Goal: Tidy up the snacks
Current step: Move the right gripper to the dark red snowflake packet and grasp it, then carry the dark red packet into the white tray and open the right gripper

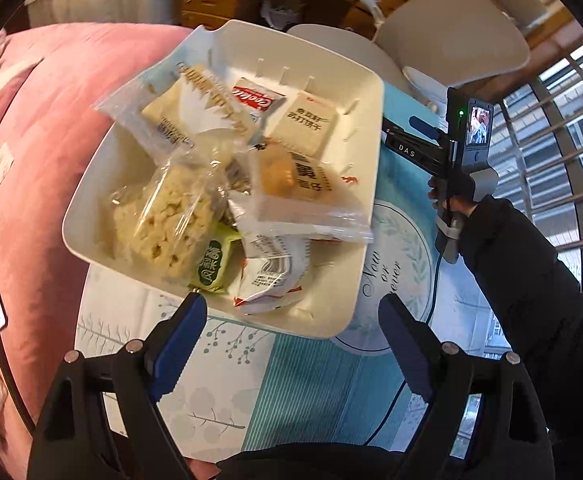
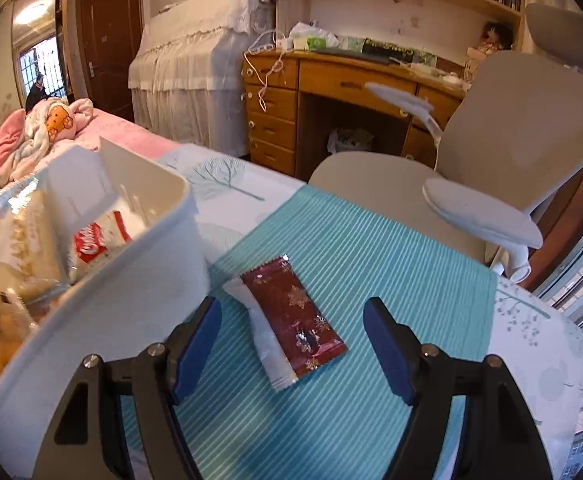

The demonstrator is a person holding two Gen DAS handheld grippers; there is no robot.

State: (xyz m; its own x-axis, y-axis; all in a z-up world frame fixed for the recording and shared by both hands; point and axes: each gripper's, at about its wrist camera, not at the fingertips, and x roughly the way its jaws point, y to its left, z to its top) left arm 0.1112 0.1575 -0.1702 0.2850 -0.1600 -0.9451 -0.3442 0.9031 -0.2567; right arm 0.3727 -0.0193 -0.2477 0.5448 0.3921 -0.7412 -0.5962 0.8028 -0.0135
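Now the right tool point(image 2: 291, 344), spread and empty, hangs over the dark red packet point(image 2: 297, 322) beside the white bin point(image 2: 147, 264); next, lower and pinch it.

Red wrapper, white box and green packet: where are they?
Red wrapper point(image 2: 299, 316), right wrist view, its middle.
White box point(image 1: 365, 184), left wrist view, its right rim.
Green packet point(image 1: 212, 265), left wrist view, its front.

"DAS" on right hand-held gripper point(image 1: 387, 133); "Now or Never" on tablecloth point(image 1: 387, 276).
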